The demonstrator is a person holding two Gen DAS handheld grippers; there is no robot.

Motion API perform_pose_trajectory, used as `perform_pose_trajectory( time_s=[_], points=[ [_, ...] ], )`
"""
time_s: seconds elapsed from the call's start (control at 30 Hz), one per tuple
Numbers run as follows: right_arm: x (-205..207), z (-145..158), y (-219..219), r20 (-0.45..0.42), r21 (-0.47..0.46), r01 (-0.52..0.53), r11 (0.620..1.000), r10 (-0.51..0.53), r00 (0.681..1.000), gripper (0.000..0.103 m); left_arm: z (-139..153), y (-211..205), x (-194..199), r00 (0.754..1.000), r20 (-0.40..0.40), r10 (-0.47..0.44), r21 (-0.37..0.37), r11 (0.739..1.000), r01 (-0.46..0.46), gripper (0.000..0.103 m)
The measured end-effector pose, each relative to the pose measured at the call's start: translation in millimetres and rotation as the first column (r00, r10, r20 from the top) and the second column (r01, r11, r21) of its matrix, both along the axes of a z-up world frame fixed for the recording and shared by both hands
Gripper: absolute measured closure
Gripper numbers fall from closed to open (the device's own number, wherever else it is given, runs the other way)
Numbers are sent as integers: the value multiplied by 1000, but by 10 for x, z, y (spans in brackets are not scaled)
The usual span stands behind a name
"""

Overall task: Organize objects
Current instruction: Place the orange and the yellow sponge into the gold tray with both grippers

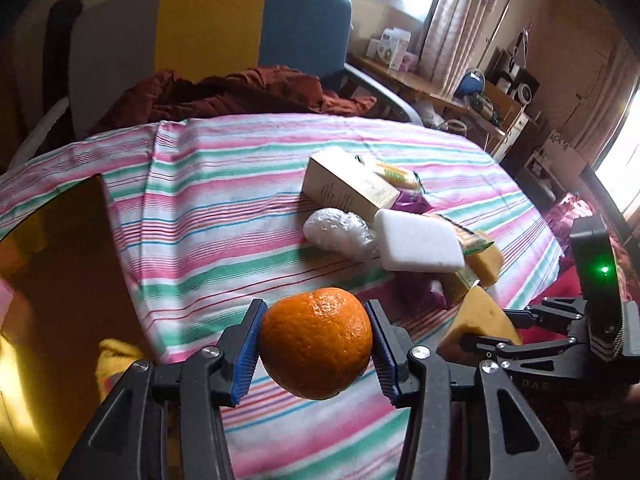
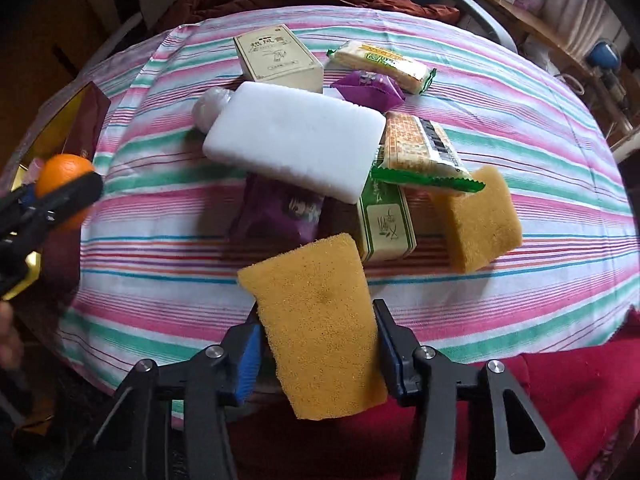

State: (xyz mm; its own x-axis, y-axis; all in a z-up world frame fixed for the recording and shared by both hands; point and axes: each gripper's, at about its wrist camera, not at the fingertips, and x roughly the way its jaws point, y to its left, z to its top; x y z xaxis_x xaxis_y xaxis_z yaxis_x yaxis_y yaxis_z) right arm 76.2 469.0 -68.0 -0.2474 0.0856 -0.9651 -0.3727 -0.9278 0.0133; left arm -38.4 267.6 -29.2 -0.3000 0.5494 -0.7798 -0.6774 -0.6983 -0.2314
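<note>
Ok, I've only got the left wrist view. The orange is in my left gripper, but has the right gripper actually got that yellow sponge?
Observer: Yes. In the right wrist view the right gripper has a pad against each side of the yellow sponge.
Operator: What's under the white block? I can't tell from here.
Observer: A dark purple packet sticks out from under the near edge of the white block.
Operator: And beneath the cracker pack?
Observer: A green and white box; the cracker pack rests across its far end.
</note>
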Motion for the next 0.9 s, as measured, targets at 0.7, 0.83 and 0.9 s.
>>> perform_pose_trajectory(
  time_s=[0.7, 0.83, 0.9],
  points=[
    [-524, 834, -1613, -399, -46, -359, 932, 312, 862, 55, 64, -2133, -810, 893, -69, 445, -22, 894, -448, 53],
    [-743, 759, -2064, -397, -65, -460, 886, 400, 826, 55, -59, -2322, -1052, 868, -91, 488, -60, 868, -494, 53],
    [-847, 715, -2243, -396, -81, -498, 864, 430, 811, 55, -140, -2379, -1170, 859, -96, 503, -83, 856, -510, 53]
  ],
)
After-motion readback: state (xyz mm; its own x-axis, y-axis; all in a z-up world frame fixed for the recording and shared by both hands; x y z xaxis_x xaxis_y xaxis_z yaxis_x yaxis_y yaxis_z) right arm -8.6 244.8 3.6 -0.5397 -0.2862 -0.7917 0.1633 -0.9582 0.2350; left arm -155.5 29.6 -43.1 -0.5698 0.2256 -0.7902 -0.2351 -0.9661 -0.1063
